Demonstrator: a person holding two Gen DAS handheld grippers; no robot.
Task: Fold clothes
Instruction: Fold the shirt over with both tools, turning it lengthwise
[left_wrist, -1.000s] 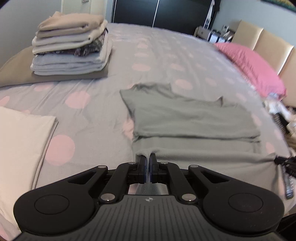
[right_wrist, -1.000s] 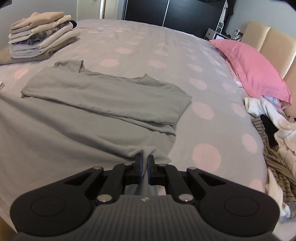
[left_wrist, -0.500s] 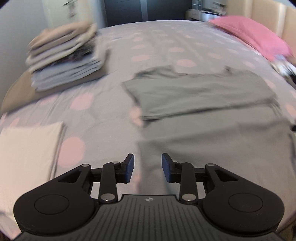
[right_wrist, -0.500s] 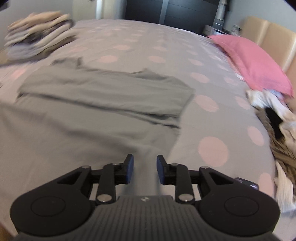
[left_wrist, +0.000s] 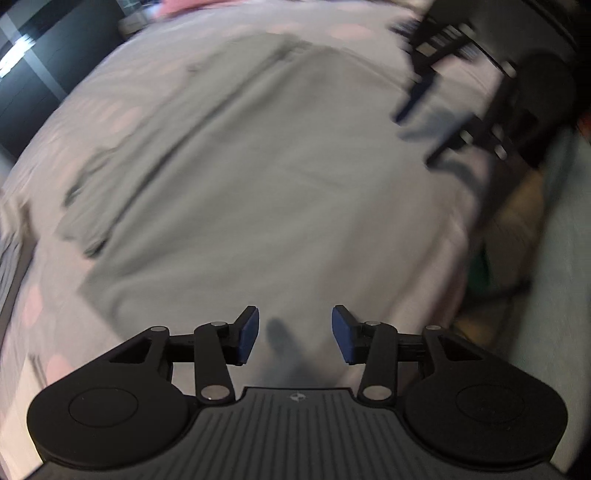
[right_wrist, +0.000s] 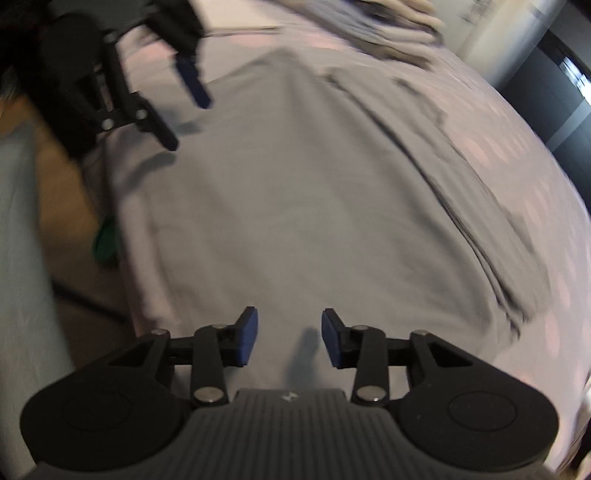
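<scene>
While both tools hang open and empty, take opposite ends.
Your left tool (left_wrist: 294, 335) and right tool (right_wrist: 289, 338) face each other over the half-folded grey garment (left_wrist: 258, 177); pinch both side edges evenly. It lies flat on the pink-spotted bed (right_wrist: 554, 155); the room is blurred.

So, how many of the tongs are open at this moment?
2. The left tongs hang open over the grey garment at its near edge; the right tongs hang open over the opposite end, holding nothing.
</scene>
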